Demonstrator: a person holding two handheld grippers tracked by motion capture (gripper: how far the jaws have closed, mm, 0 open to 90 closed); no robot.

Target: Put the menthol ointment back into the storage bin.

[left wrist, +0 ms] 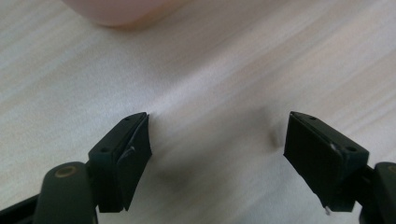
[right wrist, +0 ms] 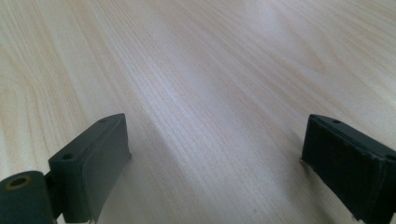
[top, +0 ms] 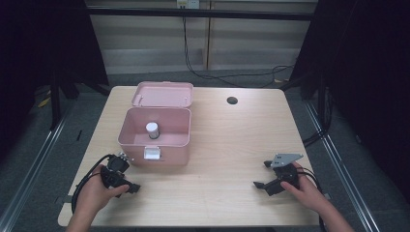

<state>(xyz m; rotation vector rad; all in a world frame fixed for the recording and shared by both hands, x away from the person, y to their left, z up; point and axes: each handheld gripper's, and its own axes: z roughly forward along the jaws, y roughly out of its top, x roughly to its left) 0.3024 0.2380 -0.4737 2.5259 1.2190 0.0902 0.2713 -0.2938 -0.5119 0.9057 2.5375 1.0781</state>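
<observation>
Biggest worry from my seat: the open pink box [top: 153, 135] sits mid-table [top: 232, 140], and my left claw [top: 126, 180], spread and empty, is just beside it and could shove it. That would topple the little jar [top: 153, 130] inside. My right claw [top: 262, 175] is open, empty, well apart.

Table [top: 227, 140]: pale wood-grain top, smooth, matt, fine streaks in both gripper views. Pink box [top: 154, 140] on it: smooth plastic, soft sheen, white latch at front. Small jar [top: 153, 129] inside box: white cap, material unclear. Left gripper [left wrist: 217, 154], right gripper [right wrist: 215, 172]: matt black plastic-looking jaws, flat pads.
</observation>
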